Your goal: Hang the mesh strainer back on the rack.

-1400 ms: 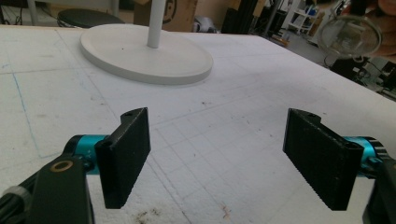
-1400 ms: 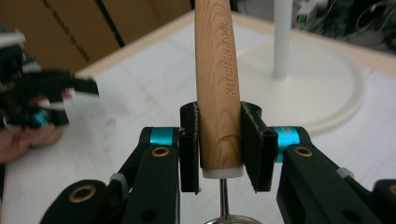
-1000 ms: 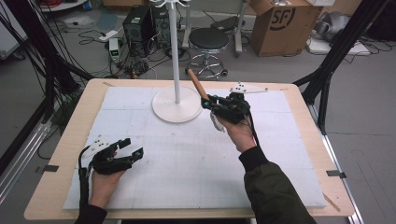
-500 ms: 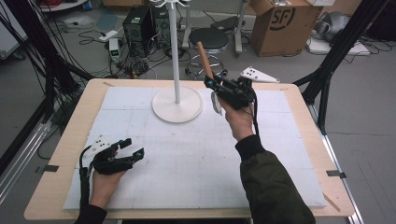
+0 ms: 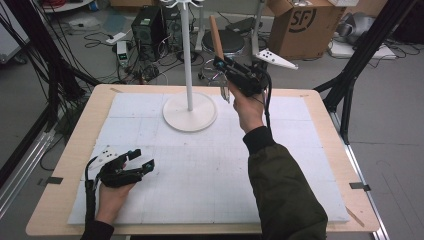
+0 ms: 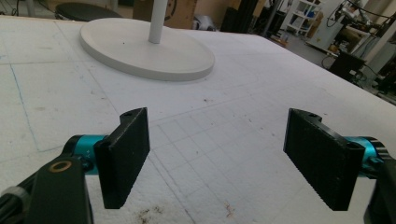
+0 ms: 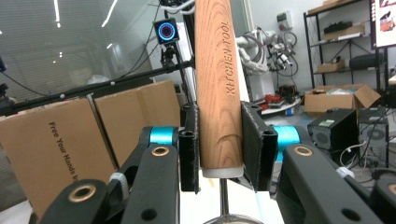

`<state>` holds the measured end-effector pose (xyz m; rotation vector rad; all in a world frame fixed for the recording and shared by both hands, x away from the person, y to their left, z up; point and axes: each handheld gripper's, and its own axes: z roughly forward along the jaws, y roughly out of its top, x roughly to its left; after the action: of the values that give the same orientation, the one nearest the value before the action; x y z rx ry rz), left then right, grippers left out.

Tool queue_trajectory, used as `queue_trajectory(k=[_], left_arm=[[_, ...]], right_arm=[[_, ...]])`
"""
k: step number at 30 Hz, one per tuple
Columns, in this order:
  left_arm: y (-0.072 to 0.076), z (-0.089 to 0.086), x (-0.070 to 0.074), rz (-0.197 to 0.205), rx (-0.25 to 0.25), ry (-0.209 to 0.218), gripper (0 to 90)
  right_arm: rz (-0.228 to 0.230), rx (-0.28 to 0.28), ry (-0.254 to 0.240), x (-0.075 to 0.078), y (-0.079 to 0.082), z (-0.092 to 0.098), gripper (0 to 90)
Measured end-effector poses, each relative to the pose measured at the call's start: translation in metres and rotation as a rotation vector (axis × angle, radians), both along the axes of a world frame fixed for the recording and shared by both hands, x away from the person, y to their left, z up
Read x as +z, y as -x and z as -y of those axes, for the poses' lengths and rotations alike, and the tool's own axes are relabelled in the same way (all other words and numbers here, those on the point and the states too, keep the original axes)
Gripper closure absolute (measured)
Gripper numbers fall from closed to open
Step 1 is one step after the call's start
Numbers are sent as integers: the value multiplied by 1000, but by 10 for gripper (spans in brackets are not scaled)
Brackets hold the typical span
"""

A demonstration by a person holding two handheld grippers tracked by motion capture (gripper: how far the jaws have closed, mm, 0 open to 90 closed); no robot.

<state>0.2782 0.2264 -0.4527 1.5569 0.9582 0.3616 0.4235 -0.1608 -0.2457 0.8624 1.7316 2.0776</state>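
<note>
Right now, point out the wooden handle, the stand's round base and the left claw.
wooden handle (image 7: 218, 93), right gripper view, mid shaft.
stand's round base (image 5: 190, 117), high view, bare disc.
left claw (image 5: 142, 159), high view, between fingertips.

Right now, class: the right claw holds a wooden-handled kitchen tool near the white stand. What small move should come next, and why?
Probably raise the right claw a little more toward the stand's top hooks. It grips the wooden handle upright, beside the white pole and below those hooks.

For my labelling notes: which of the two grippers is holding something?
The right gripper, raised beside the white stand, clamps a wooden-handled kitchen tool. The left gripper rests open and empty on the white mat.
</note>
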Motion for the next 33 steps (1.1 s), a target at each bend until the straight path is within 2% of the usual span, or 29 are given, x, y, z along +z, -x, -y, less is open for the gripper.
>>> queue_trajectory(k=[5,9,14,24,33], left_arm=[[0,0,0,-2,-2,8,232],[0,0,0,-5,0,13,232],[-1,-1,0,-6,-1,16,232],[-1,-2,-1,-6,-5,20,232],[-1,-1,-1,-6,-5,23,232]], right_arm=[[3,-4,10,11,-7,-5,705],[3,-17,-8,18,-14,-6,706],[-1,-18,-2,24,-20,-12,705],[-19,-48,19,23,-27,-19,705],[4,-67,50,26,-25,-27,706]])
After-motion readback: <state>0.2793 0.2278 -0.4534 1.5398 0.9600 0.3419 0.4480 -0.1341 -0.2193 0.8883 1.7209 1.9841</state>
